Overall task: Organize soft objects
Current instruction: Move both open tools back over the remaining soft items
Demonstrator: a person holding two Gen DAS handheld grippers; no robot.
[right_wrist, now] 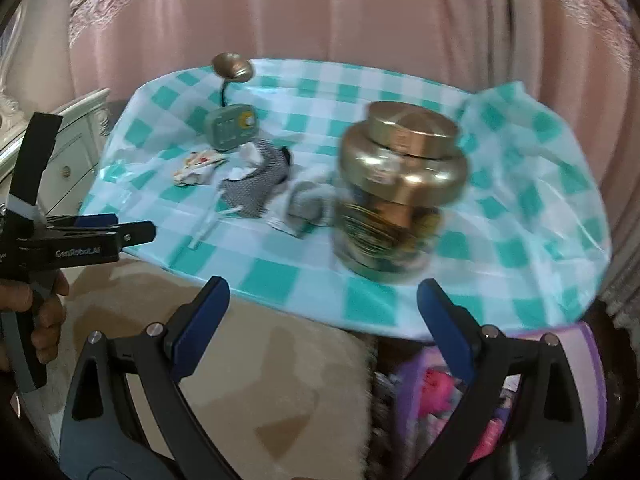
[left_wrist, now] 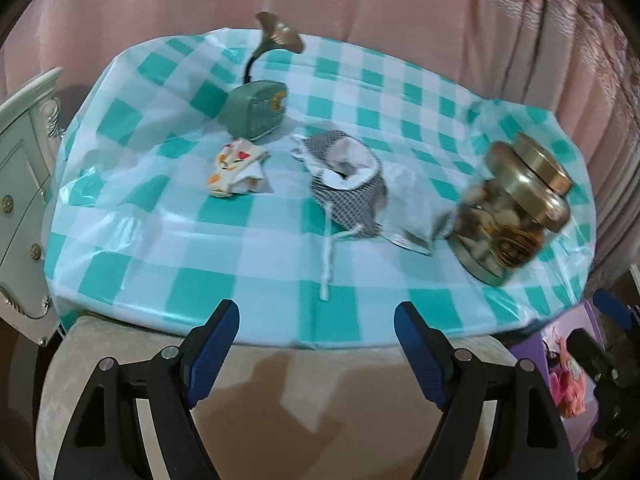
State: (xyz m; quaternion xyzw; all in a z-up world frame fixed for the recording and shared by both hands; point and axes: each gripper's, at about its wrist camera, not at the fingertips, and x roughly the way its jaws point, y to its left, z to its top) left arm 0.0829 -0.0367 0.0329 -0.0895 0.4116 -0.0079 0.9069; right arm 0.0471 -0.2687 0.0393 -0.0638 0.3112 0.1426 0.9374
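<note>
Checked tablecloth (left_wrist: 224,264) carries the bonnet (left_wrist: 346,184) left of the jar (left_wrist: 516,208), its long axis running toward the nearer, spread, empty left gripper (left_wrist: 316,344); right gripper (right_wrist: 324,312) likewise spread

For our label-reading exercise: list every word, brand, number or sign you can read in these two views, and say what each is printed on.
"GenRobot.AI": white lettering on the side of the left gripper, seen in the right wrist view.
Green clock: dark marks on its face, too blurred to read.
Jar: a pale label on its gold lid, blurred, unreadable.
Grey packet: no legible print.
Nothing else carries readable text.
</note>
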